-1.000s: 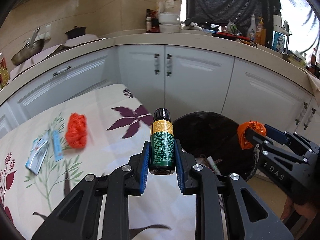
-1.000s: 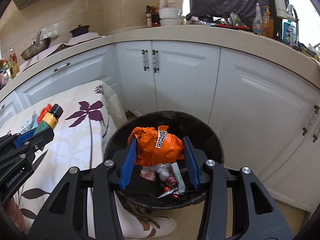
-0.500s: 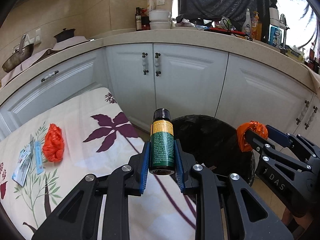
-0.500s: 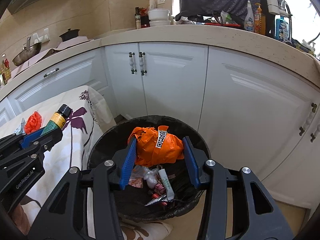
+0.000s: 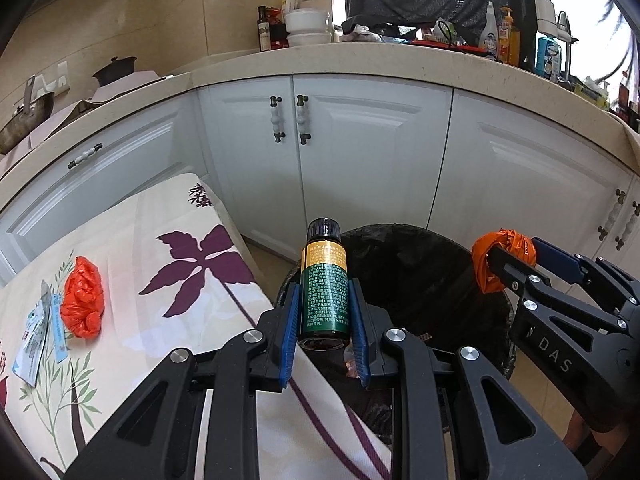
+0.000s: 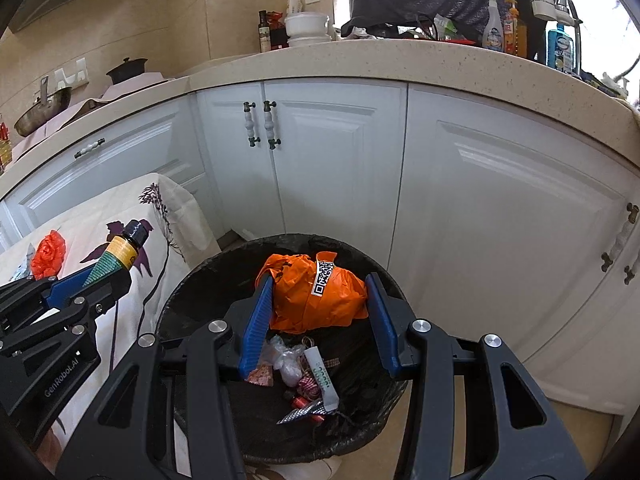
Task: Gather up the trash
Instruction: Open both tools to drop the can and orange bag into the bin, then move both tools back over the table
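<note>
The right tool [image 6: 316, 312] hangs directly over the open mouth of the trash bin [image 6: 188, 288], clenched on a crumpled orange bag [image 6: 316, 296] pinched between its blue pads, so that bag needs only to fall straight down onto the wrappers already lying in the bin. The left tool [image 5: 324, 320] sits off to the side of the bin, over the bin's rim where it meets the edge of the flowered desk [image 5: 152, 280]. It grips a small green bottle [image 5: 324, 292] tightly, the bottle's long axis running out along the fingers, black cap pointing away toward the cabinets. By my judgement the right hand is the better placed to drop first. Away from the bin, on the desk, a red-orange wad [image 5: 82, 298] and some flat packets [image 5: 36, 332] wait uncollected.
</note>
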Demonstrator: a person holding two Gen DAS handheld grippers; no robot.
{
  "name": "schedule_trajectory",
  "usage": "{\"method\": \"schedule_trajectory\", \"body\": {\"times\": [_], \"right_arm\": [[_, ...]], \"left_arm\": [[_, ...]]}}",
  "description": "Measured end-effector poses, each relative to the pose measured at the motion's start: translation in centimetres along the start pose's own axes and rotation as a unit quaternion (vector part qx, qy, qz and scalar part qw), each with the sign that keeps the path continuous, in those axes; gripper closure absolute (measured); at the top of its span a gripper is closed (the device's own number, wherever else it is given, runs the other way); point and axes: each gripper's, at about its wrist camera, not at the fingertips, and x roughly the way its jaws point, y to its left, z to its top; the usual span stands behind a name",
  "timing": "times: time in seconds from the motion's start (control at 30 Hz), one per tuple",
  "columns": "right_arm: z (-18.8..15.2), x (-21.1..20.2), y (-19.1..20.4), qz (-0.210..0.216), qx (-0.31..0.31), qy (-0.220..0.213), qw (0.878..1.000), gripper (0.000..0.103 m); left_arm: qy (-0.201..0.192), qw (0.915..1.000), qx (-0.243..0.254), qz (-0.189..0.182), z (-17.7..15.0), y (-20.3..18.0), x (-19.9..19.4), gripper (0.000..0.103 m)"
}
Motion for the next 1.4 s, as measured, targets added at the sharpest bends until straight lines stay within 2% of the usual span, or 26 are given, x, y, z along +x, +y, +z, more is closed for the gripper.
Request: {"method": "schedule_trajectory", "body": {"times": [0.23, 0.3, 0.33, 0.37, 0.4, 0.53, 0.9, 1.17, 1.4], "right_arm": [[0.2, 1.3, -0.3, -0.004, 0.005, 0.002, 1.000, 0.058], [0.2, 1.5, -0.4, -0.007, 0.010, 0.000, 1.000, 0.055], [0.1, 1.6, -0.5, -0.009, 0.012, -0.001, 1.000, 0.047], [0.1, 1.6, -0.6, -0.011, 0.015, -0.003, 1.000, 0.043], [0.1, 1.6, -0.7, -0.012, 0.018, -0.004, 1.000, 0.043], [0.1, 1.4, -0.8, -0.013, 0.020, -0.005, 1.000, 0.043], [0.0, 0.8, -0.5, -0.011, 0.020, -0.003, 1.000, 0.043], [0.0, 0.4, 2.3, 0.018, 0.008, -0.001, 1.000, 0.043], [0.1, 0.1, 7.3, 0.065, -0.018, 0.003, 0.998, 0.043]], "left_arm": [[0.005, 1.0000, 0.002, 0.000, 0.2, -0.3, 1.0, 0.078], [0.006, 1.0000, 0.002, 0.001, 0.3, -0.4, 1.1, 0.078], [0.006, 1.0000, 0.001, 0.001, 0.3, -0.4, 1.2, 0.078], [0.007, 1.0000, -0.001, 0.000, 0.4, -0.4, 1.2, 0.078], [0.006, 1.0000, -0.002, 0.000, 0.4, -0.4, 1.2, 0.075], [0.000, 1.0000, -0.009, 0.001, 0.5, -0.3, 0.9, 0.052], [-0.010, 0.9998, -0.019, 0.005, 0.5, 0.6, -0.2, 0.039], [-0.014, 0.9988, -0.033, 0.034, -0.5, 3.7, -1.9, 0.037], [-0.008, 0.9944, -0.068, 0.081, -2.1, 9.0, -3.6, 0.037]]}}
